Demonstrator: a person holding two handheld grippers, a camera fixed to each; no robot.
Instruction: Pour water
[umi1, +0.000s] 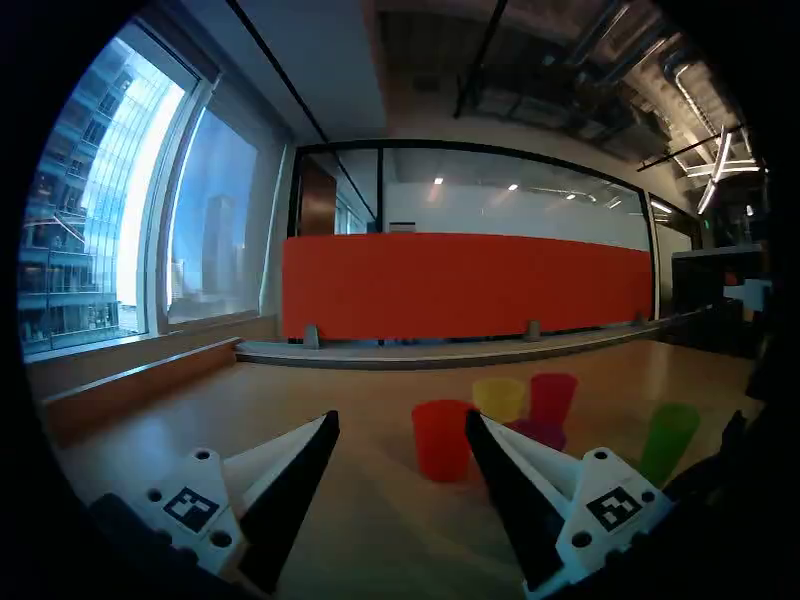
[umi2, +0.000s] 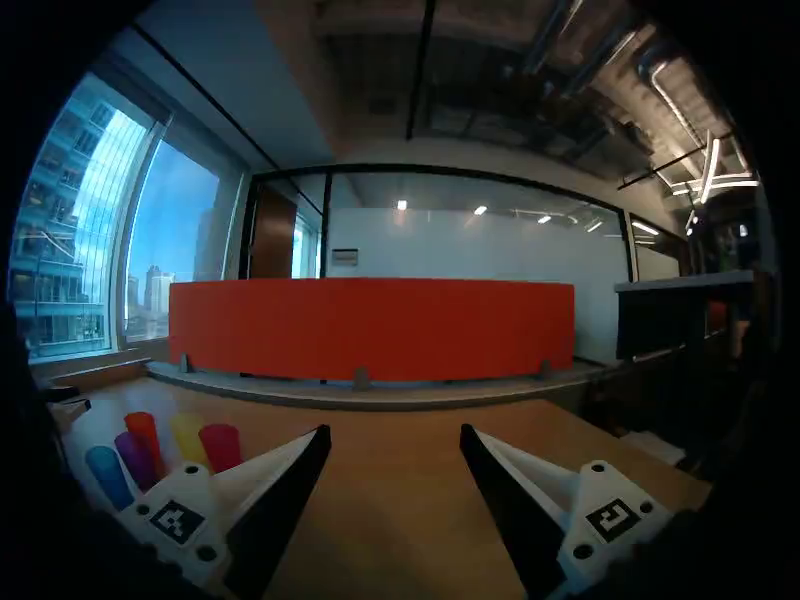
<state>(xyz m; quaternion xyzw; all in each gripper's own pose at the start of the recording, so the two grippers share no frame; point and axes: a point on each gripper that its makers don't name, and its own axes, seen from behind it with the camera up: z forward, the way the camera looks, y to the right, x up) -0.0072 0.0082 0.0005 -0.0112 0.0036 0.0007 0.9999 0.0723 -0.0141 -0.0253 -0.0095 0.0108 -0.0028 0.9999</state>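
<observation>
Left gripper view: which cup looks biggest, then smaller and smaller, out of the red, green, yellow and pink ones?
1. red cup, nearest the camera
2. green cup
3. yellow cup and pink cup: they look about alike. Both are farther back, so their real sizes are unsure.

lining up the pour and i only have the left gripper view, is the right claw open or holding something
observer: the right claw is open, with just bare table between its fingers.
operator: ok, any cup colour over there that i dont have
observer: yes, a blue cup stands at the lower left of the right gripper view, next to a purple cup.
</observation>
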